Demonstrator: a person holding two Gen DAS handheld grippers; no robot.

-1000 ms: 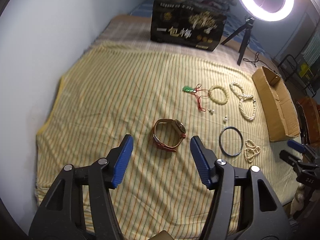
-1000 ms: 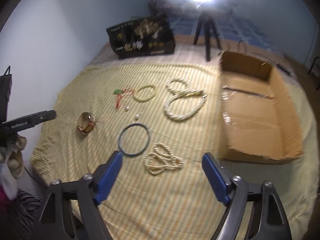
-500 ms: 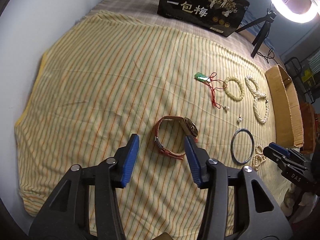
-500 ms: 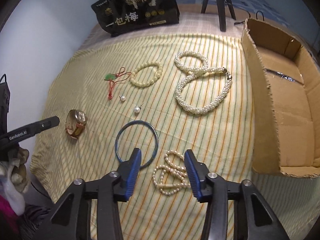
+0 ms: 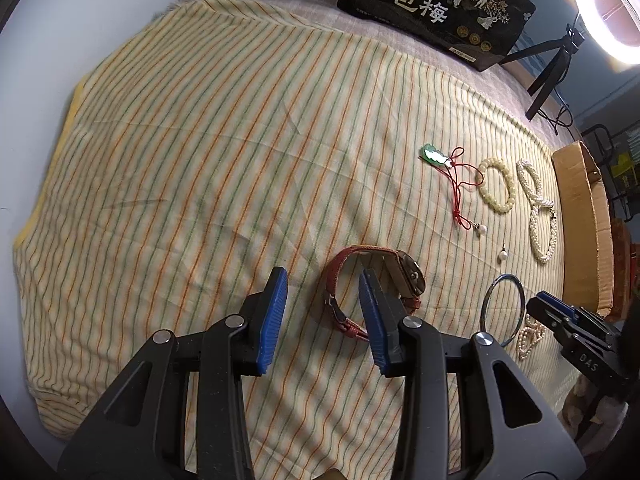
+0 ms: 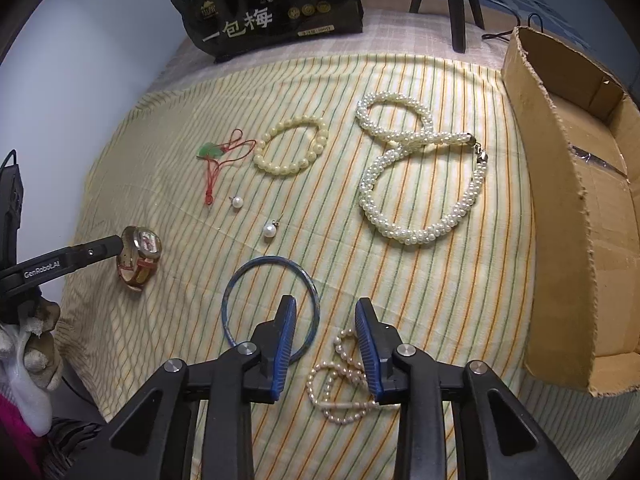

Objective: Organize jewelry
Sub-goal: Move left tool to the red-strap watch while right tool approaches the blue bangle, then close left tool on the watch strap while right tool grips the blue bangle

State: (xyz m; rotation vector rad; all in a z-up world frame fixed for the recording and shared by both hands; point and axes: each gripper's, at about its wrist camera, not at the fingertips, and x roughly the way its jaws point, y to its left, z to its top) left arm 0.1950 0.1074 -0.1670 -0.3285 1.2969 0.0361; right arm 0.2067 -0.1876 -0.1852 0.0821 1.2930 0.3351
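Observation:
Jewelry lies on a striped yellow cloth (image 5: 200,160). A watch with a red-brown strap (image 5: 344,276) (image 6: 138,256) lies under my left gripper (image 5: 322,312), whose jaws are open, the right finger over the strap loop. My right gripper (image 6: 326,336) is open, low over a small pearl strand (image 6: 340,388) and the right rim of a blue bangle (image 6: 240,284). Farther off lie a cream bead bracelet (image 6: 292,146), a thick pearl necklace (image 6: 420,176), a green pendant on red cord (image 6: 212,152) and two pearl earrings (image 6: 270,231).
An open cardboard box (image 6: 580,208) stands at the cloth's right edge. A black printed box (image 6: 268,4) and a ring-light tripod (image 5: 552,64) stand at the back. A pale wall runs along the left.
Both grippers have moved forward and lower and their jaws have narrowed. The left now reaches the watch; the right now sits over the small pearl strand and bangle.

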